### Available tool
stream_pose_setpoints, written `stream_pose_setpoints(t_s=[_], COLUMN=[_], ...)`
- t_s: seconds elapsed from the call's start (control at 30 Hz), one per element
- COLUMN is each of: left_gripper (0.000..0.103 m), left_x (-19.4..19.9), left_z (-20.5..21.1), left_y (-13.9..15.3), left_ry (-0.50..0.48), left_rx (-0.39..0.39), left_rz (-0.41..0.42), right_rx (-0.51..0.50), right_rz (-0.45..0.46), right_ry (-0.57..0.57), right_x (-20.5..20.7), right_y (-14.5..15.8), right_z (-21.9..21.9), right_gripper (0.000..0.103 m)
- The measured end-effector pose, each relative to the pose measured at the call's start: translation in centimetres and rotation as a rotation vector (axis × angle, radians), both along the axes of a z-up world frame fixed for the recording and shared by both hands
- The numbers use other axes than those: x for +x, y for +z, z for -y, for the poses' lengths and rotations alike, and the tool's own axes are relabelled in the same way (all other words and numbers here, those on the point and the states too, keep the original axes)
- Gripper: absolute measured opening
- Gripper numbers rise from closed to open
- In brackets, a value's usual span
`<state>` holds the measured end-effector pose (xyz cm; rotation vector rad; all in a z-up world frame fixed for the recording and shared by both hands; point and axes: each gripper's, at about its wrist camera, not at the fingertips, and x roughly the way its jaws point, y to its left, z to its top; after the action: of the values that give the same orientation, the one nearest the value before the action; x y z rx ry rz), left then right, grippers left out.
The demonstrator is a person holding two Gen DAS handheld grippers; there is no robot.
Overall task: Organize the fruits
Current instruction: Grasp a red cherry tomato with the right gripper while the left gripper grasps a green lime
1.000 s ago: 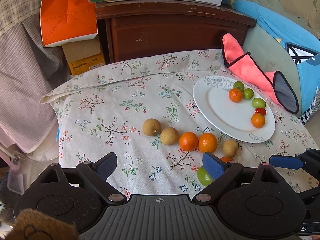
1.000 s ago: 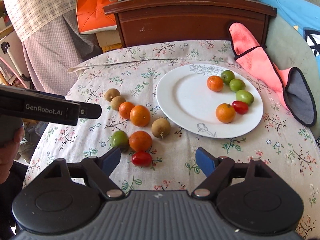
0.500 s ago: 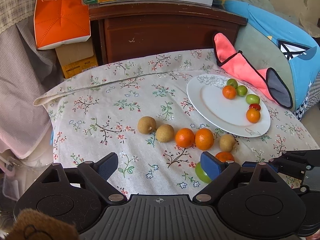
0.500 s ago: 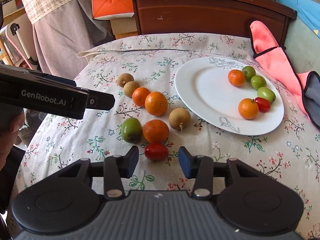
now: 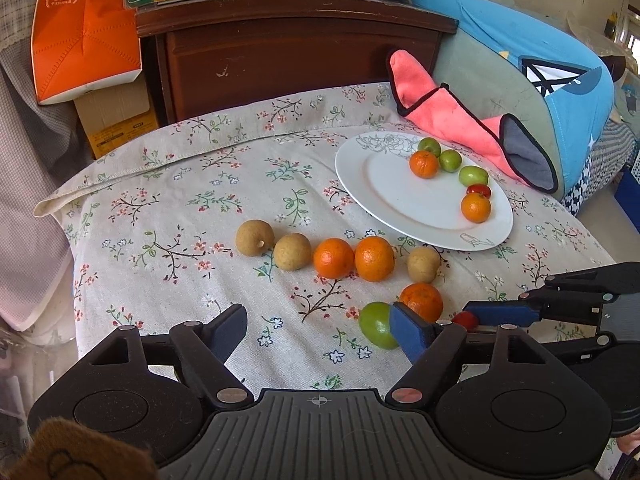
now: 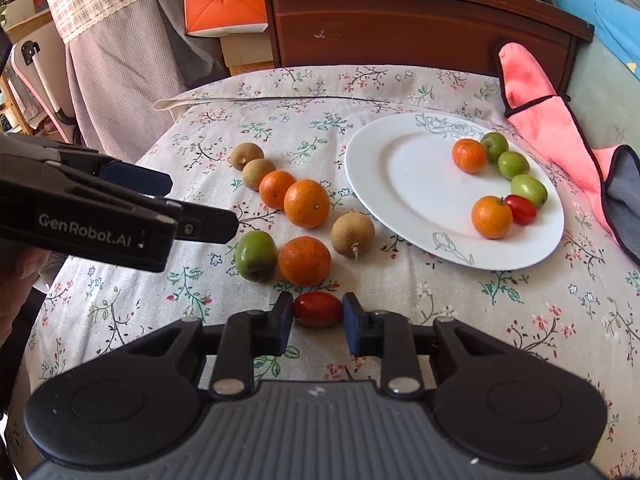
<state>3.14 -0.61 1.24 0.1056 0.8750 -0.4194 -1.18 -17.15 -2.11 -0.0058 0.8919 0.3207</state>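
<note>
My right gripper (image 6: 317,316) is shut on a red cherry tomato (image 6: 317,310) that lies on the flowered cloth; it also shows in the left wrist view (image 5: 466,319). Just beyond lie a green fruit (image 6: 255,250), an orange (image 6: 305,261), a brown longan (image 6: 352,235), two more oranges (image 6: 306,203) and two longans (image 6: 247,156). The white plate (image 6: 404,184) at right holds oranges, green fruits and a red tomato. My left gripper (image 5: 320,334) is open and empty, above the cloth, its right finger beside the green fruit (image 5: 376,325).
A pink and grey cloth (image 6: 560,136) lies to the right of the plate. A dark wooden cabinet (image 6: 400,28) stands behind the table, with an orange box (image 5: 80,32) and cartons to its left. The left gripper's body (image 6: 100,216) reaches in from the left.
My right gripper has moved forward and down to the red tomato and its jaws have closed onto it. The left gripper has stayed open and drifted slightly.
</note>
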Motion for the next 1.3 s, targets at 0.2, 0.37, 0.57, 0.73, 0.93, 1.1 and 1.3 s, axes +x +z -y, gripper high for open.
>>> stream_pose_setpoints(t_s=[0.2, 0.37, 0.57, 0.73, 0.93, 1.1, 1.3], left_gripper=[0.074, 0.066, 0.06, 0.044, 0.032, 0.029, 0.029], left_x=[-0.9, -1.2, -1.1, -0.8, -0.9, -1.0, -1.3], left_z=[1.5, 2.9, 3.7, 3.9, 4.0, 4.0, 3.6], left_y=[-0.7, -1.6, -2.1, -2.5, -2.8, -2.7, -2.0], left_ry=[-0.102, -0.177, -0.218, -0.242, -0.257, -0.255, -0.242], left_rx=[0.022, 0.03, 0.033, 0.025, 0.027, 0.027, 0.008], left_rz=[0.017, 0.022, 0.052, 0.035, 0.038, 0.034, 0.033], right_rx=[0.016, 0.045, 0.059, 0.058, 0.063, 0.069, 0.08], right_rz=[-0.008, -0.002, 0.0, -0.003, -0.002, -0.003, -0.005], right_ry=[-0.102, -0.175, -0.188, -0.19, -0.197, -0.19, -0.192], right_x=[-0.2, -0.1, 0.0, 0.0, 0.1, 0.1, 0.2], right_y=[1.0, 1.6, 1.8, 1.8, 1.9, 1.9, 2.0], right_z=[2.7, 4.2, 4.5, 4.4, 4.5, 4.4, 4.4], right_gripper=[0.027, 0.027, 0.027, 0.027, 0.027, 0.027, 0.027])
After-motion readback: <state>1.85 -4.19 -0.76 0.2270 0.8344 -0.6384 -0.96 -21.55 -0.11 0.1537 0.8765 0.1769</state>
